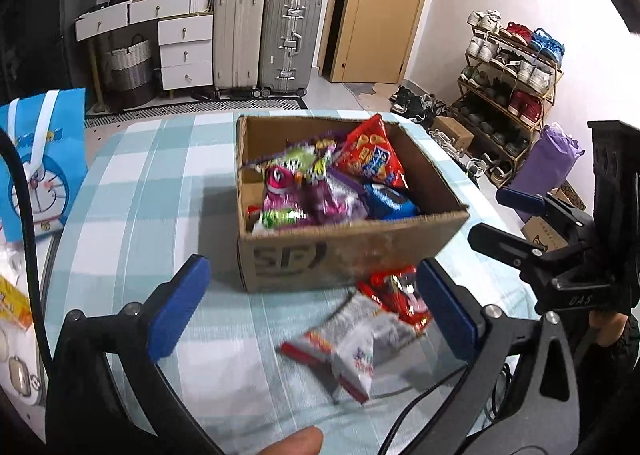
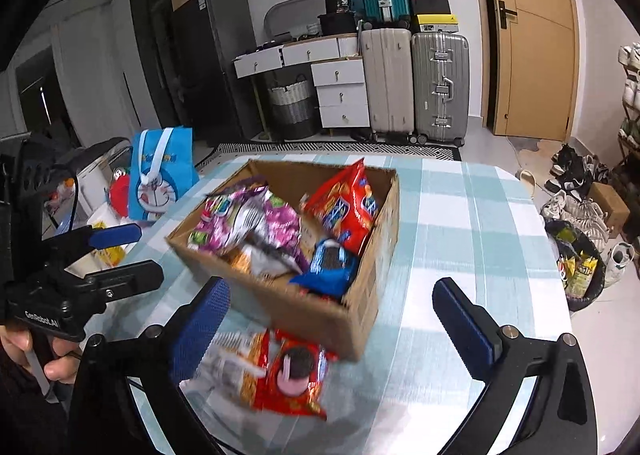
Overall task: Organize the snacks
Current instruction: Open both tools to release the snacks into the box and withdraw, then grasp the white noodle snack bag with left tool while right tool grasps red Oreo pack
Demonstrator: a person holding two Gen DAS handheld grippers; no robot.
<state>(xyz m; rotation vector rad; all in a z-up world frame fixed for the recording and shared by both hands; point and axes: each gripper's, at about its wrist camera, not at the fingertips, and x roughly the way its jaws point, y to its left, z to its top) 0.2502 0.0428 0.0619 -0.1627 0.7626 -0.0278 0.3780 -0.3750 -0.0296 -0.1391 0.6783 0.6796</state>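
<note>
An open cardboard box (image 1: 352,251) (image 2: 360,307) stands on the checked table, filled with several snack bags: a red one (image 1: 370,155) (image 2: 348,207), purple ones (image 1: 316,191) (image 2: 256,215) and a blue Oreo pack (image 1: 390,201) (image 2: 330,263). Two packs lie on the cloth in front of the box: a silver-white one (image 1: 356,343) (image 2: 230,359) and a red one (image 1: 400,291) (image 2: 294,375). My left gripper (image 1: 312,311) is open and empty, above the loose packs. My right gripper (image 2: 332,323) is open and empty, over the box's near corner; it also shows in the left wrist view (image 1: 516,215).
A blue Doraemon bag (image 1: 44,159) (image 2: 160,175) stands off the table's left side. Suitcases (image 1: 268,39), drawers and a door line the far wall. A shoe rack (image 1: 512,67) and a bin with wrappers (image 2: 576,267) are at the right.
</note>
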